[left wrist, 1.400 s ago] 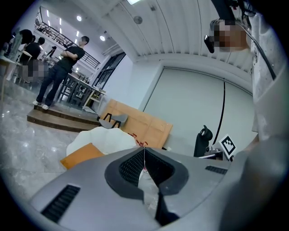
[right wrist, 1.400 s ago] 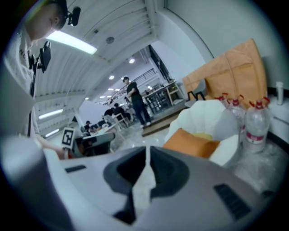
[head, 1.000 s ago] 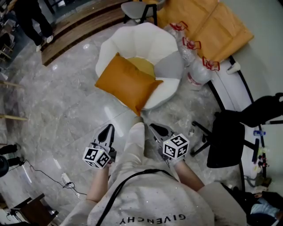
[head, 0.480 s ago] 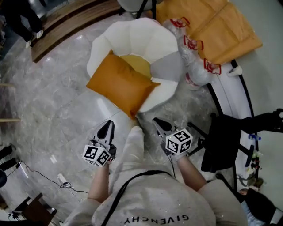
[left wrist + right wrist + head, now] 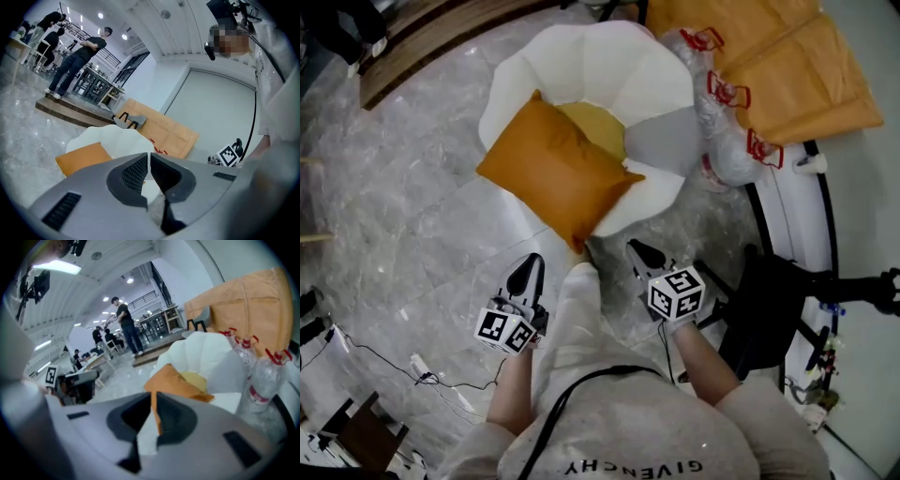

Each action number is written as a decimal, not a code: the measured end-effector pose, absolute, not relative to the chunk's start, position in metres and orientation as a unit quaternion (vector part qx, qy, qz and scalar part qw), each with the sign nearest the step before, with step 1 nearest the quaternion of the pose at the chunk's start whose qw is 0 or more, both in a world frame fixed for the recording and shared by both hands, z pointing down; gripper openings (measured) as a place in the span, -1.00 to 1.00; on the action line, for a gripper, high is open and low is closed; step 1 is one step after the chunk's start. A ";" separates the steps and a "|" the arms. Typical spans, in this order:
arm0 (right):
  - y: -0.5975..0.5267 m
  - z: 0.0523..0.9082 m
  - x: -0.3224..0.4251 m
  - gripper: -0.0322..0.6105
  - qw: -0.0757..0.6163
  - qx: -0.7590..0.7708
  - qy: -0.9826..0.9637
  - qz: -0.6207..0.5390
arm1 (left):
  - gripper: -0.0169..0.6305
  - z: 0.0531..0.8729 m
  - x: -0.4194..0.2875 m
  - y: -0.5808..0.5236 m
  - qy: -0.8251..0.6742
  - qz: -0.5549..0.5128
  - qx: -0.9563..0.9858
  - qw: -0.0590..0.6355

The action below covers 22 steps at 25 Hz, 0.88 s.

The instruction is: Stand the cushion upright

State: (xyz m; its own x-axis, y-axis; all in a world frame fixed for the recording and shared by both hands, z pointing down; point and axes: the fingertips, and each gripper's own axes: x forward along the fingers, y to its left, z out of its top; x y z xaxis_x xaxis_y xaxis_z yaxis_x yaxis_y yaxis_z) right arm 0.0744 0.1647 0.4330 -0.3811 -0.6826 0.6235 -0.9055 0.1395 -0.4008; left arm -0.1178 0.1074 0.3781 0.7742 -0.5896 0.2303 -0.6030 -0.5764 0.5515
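An orange cushion [image 5: 553, 172] lies tilted across the front of a white shell-shaped armchair [image 5: 600, 75], one corner hanging over the seat edge toward me. It also shows as the orange cushion [image 5: 82, 157] in the left gripper view and the orange cushion [image 5: 176, 380] in the right gripper view. My left gripper [image 5: 525, 269] is shut and empty, a little short of the cushion's near corner. My right gripper [image 5: 639, 253] is shut and empty too, just off the chair's front right edge.
A yellow pad [image 5: 595, 139] and a grey pad [image 5: 661, 145] lie in the chair seat. Clear plastic bottles with red handles [image 5: 731, 131] stand to the right by brown cardboard [image 5: 787, 66]. A black office chair [image 5: 769, 309] is close on the right. Cables [image 5: 422, 370] trail on the marble floor.
Both grippers have moved forward and lower, closer to the armchair. The cushion and chair now sit nearer in the head view. Both stay shut.
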 end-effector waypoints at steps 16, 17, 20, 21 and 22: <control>0.106 0.510 0.144 -0.49 0.237 0.515 -0.733 0.375 | -0.77 0.449 -0.075 0.073 -0.365 -0.017 0.844 0.392; 0.103 0.521 0.148 -0.45 0.247 0.511 -0.734 0.374 | -0.66 0.460 -0.073 0.075 -0.365 -0.009 0.843 0.395; 0.094 0.554 0.162 -0.37 0.287 0.497 -0.736 0.359 | -0.55 0.497 -0.073 0.083 -0.382 0.010 0.832 0.402; 0.091 0.564 0.166 -0.34 0.301 0.493 -0.737 0.351 | -0.55 0.509 -0.074 0.086 -0.393 0.012 0.825 0.406; 0.087 0.574 0.170 -0.32 0.315 0.486 -0.740 0.342 | -0.54 0.521 -0.076 0.090 -0.405 0.015 0.816 0.411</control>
